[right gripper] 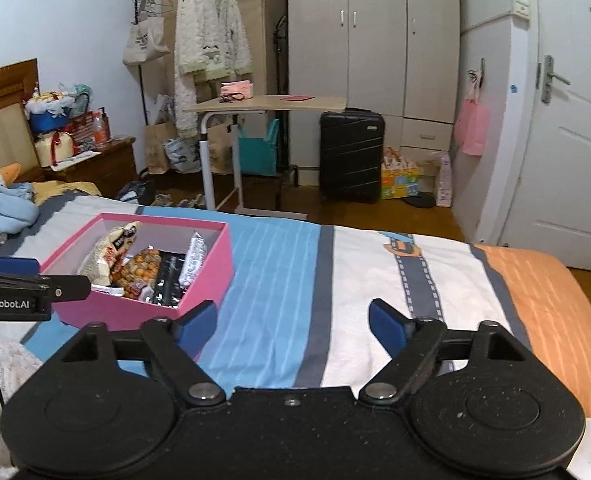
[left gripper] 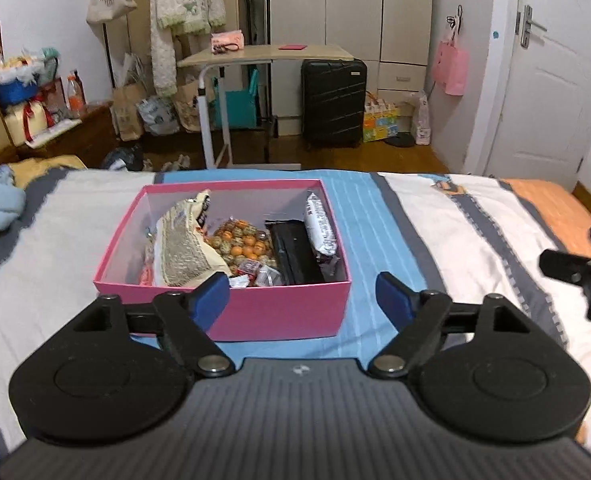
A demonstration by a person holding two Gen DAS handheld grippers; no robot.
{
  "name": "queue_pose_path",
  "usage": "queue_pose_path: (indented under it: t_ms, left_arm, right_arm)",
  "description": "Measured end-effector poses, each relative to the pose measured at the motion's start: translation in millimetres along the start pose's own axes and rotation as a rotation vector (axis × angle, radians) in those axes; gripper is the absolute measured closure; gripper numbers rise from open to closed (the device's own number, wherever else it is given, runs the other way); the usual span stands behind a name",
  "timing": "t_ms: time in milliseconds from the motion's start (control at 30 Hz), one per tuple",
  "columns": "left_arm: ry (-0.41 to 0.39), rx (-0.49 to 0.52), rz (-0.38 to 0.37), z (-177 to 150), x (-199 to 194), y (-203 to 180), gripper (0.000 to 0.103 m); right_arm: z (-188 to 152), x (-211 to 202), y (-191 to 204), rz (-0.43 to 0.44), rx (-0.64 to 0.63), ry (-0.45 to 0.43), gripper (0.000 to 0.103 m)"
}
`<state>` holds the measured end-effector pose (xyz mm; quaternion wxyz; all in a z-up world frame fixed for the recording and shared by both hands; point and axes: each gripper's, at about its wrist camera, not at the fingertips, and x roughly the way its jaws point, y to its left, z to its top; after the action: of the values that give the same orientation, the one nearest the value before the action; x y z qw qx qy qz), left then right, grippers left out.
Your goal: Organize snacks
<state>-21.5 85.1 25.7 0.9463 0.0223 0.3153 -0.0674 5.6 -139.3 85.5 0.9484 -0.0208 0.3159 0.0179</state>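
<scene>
— Where are the snacks point(left gripper: 239, 246)?
— All in the pink box point(left gripper: 231, 312) on the bed point(right gripper: 375, 276); none loose that I can see.
— And the grippers?
— Left gripper point(left gripper: 303, 294) and right gripper point(right gripper: 291, 322) both gape wide, holding nothing. Could be finished, could be about to unpack.

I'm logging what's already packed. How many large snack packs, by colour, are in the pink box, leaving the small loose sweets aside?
In the pink box:
Beige bag: 1
Black pack: 1
White wrapped pack: 1
Clear bag of orange round snacks: 1
Total: 4
The small wrapped sweets at the front are too jumbled to count.
</scene>
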Motion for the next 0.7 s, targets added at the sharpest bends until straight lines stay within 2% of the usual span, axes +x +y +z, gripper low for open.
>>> queue_pose_path:
  t_ms: [167,300,433,700]
  left_arm:
    - [0.002,0.028,0.024,-3.5,-3.3,-4.2,0.011]
    - [-0.001,0.043,0.02,-3.5,-5.6,-5.6,0.004]
    - [0.012,0.036,0.028,-3.5,-5.8,-6.1,0.002]
    - [0.029,-0.003,0.031,-2.5,-1.1,-4.8,0.001]
  right_arm:
    - [-3.6,0.0,1.2,-0.027,0.015,0.022,0.002]
    - [-5.9,3.1,1.2,-0.053,0.049,0.065,0.0]
    - [-7.3,2.3,-1.2,-0.063,0.096,0.093,0.0]
    - [-10.5,-5.4,-2.9,-0.097,0.105,0.049,0.0]
